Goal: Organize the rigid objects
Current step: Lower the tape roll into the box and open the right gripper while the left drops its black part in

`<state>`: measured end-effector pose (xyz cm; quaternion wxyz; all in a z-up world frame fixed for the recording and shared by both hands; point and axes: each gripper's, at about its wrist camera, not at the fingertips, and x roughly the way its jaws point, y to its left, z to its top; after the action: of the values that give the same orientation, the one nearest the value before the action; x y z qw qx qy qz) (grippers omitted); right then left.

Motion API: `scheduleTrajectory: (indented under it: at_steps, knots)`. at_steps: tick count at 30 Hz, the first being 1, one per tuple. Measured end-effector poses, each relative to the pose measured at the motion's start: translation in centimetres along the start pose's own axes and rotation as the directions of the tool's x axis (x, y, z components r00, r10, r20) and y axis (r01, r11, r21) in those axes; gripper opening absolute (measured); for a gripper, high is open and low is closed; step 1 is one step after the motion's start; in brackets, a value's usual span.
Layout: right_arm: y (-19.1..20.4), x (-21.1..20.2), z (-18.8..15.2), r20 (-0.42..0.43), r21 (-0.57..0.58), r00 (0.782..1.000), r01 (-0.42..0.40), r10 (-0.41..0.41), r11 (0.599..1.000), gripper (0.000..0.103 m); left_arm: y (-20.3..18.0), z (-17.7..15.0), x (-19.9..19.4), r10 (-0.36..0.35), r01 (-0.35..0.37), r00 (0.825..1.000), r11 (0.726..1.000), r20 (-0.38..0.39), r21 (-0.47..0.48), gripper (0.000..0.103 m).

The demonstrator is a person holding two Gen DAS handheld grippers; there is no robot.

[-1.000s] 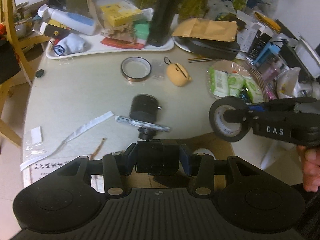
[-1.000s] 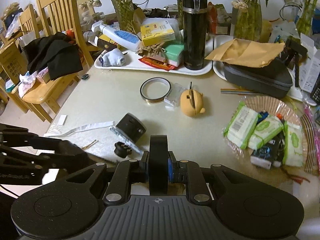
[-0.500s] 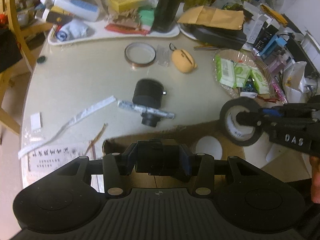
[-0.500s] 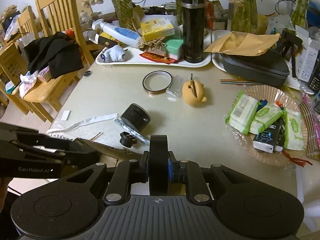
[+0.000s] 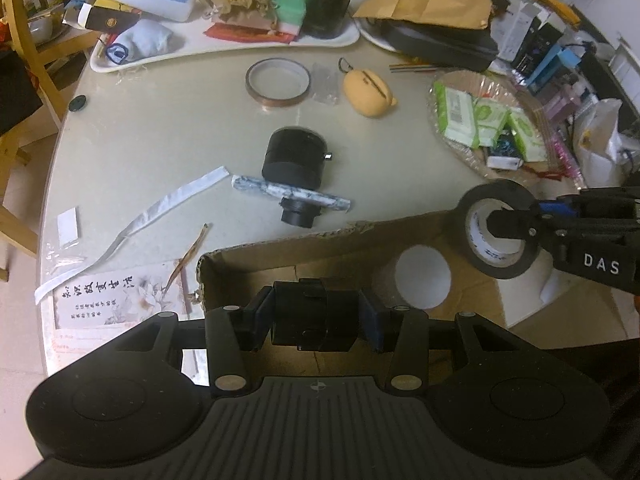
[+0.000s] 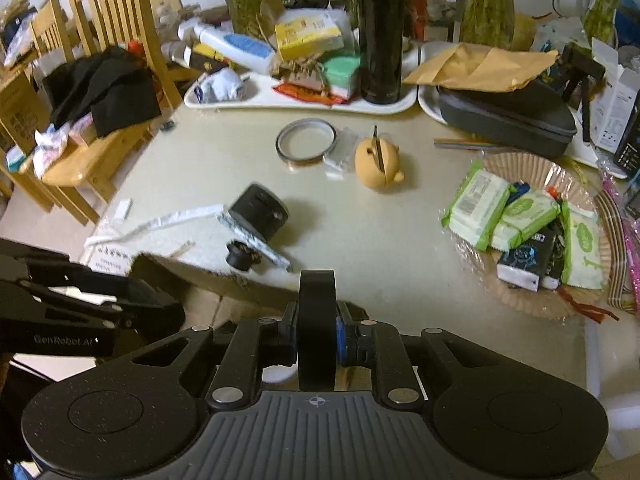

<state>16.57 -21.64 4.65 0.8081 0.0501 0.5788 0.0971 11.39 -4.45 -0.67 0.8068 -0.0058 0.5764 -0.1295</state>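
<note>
My left gripper (image 5: 316, 322) is shut on a black boxy object (image 5: 314, 324) and holds it over an open cardboard box (image 5: 280, 256) at the table's near edge. My right gripper (image 6: 317, 332) is shut on a black tape roll (image 6: 317, 320); the roll also shows in the left wrist view (image 5: 498, 230), over the box's right side. On the table lie a black cylinder (image 5: 295, 156), a small black lens (image 5: 298, 214), a silver-wrapped stick (image 5: 290, 192), a copper tape ring (image 5: 278, 82) and a yellow pouch (image 5: 370, 94).
A white roll (image 5: 422, 278) lies in the box. A white tray (image 5: 224, 42) with bottles, boxes and a black flask (image 6: 380, 32) stands at the back. A basket of wipe packs (image 6: 532, 232) is on the right. Wooden chairs (image 6: 100, 80) stand left. Paper strips (image 5: 132, 220) lie front left.
Both grippers have drawn back from the table toward me with their objects. The cardboard box has come into view beneath them.
</note>
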Motion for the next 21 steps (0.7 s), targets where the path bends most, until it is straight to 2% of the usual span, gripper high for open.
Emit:
scheduleTrajectory:
  at_steps: [8, 16, 17, 18, 21]
  knots:
    - [-0.1, 2.1, -0.9, -0.086, 0.017, 0.996, 0.003, -0.001, 1.000, 0.020, 0.2, 0.1, 1.4, 0.045, -0.046, 0.998, 0.999, -0.041, -0.024, 0.045]
    - [-0.4, 2.2, -0.7, -0.088, 0.033, 0.996, 0.017, -0.014, 0.999, 0.022, 0.9, 0.1, 2.0, 0.106, -0.111, 0.992, 0.991, -0.070, -0.070, 0.045]
    - [-0.4, 2.0, -0.6, -0.078, 0.030, 0.997, 0.022, -0.020, 0.999, 0.031, 1.0, 0.2, 2.0, 0.117, -0.122, 0.991, 0.990, -0.070, -0.072, 0.046]
    - [-0.4, 1.7, -0.5, -0.065, 0.028, 0.998, 0.027, -0.025, 0.999, 0.047, 1.0, 0.3, 1.9, 0.126, -0.131, 0.990, 0.989, -0.066, -0.073, 0.049]
    - [-0.3, 1.1, -0.2, -0.023, 0.022, 0.999, 0.038, -0.037, 0.999, 0.078, 1.2, 0.4, 1.6, 0.135, -0.139, 0.990, 0.987, -0.049, -0.076, 0.058]
